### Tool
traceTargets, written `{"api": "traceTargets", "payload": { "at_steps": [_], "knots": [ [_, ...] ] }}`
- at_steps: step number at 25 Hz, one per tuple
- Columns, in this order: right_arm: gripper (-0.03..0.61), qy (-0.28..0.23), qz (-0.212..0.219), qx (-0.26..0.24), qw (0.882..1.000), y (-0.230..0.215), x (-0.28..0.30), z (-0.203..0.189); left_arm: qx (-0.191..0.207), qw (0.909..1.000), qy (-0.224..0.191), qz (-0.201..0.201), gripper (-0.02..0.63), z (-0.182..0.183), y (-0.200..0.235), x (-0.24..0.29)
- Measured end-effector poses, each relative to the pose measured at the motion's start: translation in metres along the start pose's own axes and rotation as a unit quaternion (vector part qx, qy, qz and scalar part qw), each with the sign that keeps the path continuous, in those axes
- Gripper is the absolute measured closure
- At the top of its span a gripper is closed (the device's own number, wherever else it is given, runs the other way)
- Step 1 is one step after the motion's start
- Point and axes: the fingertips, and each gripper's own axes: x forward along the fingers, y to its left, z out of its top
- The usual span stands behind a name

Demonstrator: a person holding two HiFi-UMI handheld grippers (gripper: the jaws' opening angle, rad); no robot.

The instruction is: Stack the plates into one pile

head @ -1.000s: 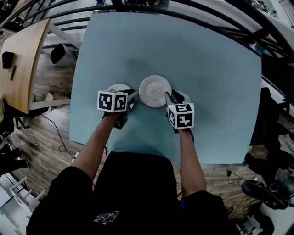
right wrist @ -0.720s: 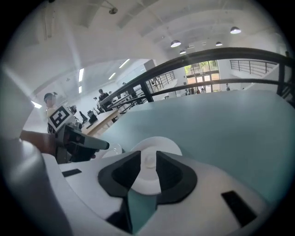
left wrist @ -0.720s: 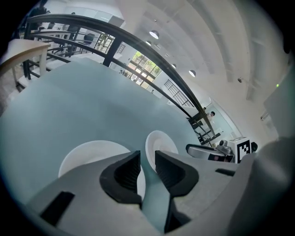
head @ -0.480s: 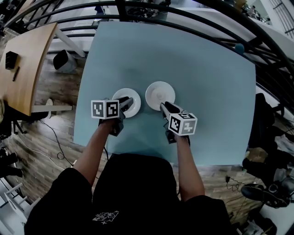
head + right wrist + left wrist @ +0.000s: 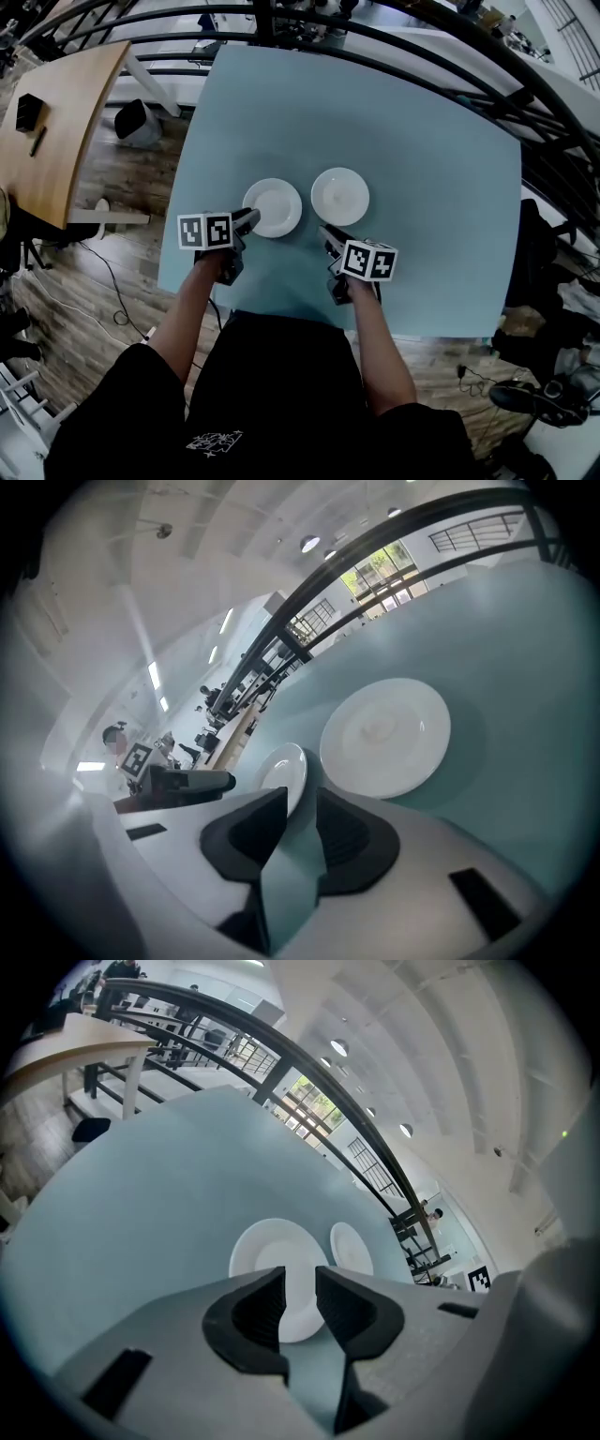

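Two white plates lie side by side on the pale blue table (image 5: pixel 422 141). The left plate (image 5: pixel 272 207) (image 5: pixel 267 1246) (image 5: pixel 286 772) sits just ahead of my left gripper (image 5: pixel 249 219) (image 5: pixel 300 1283), whose tips are at its near left rim. Its jaws stand slightly apart with nothing between them. The right plate (image 5: pixel 339 196) (image 5: pixel 352 1249) (image 5: pixel 384 738) lies a little beyond my right gripper (image 5: pixel 328 234) (image 5: pixel 302 803). That gripper is open and empty, clear of the plate's near edge.
A wooden desk (image 5: pixel 52 112) stands left of the table, with a black bin (image 5: pixel 136 122) on the floor between them. Curved black railings (image 5: pixel 394 28) run behind the table's far edge. The table's near edge (image 5: pixel 281 314) is close to the person's body.
Both grippers have drawn back toward the person. The left one was over the left plate and the right one at the right plate's rim; now both plates show whole.
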Motion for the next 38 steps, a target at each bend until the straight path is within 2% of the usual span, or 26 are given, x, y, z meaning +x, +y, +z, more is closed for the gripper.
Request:
{"api": "traceTargets", "payload": {
  "at_steps": [11,17,20,27,38],
  "knots": [
    [0.479,0.004,0.014,0.056,0.998,0.011,0.032,-0.015,-0.047,0.9988,-0.007,-0.005,0.517,-0.012,0.049,-0.017],
    [0.474,0.007,0.022,0.072,0.997,0.019,0.055,-0.022,-0.055,0.9985,-0.002,-0.008,0.514,-0.015,0.069,-0.011],
    [0.472,0.006,0.027,0.09,0.996,0.02,0.062,-0.023,-0.061,0.998,-0.001,-0.013,0.514,-0.015,0.073,-0.007],
    [0.463,-0.005,0.032,0.177,0.984,0.015,0.077,-0.021,-0.08,0.9966,0.002,-0.022,0.514,-0.013,0.076,0.004],
    [0.473,-0.006,0.028,0.199,0.98,0.017,0.091,-0.014,-0.098,0.9948,0.018,-0.02,0.52,-0.007,0.071,0.02]
  ]
}}
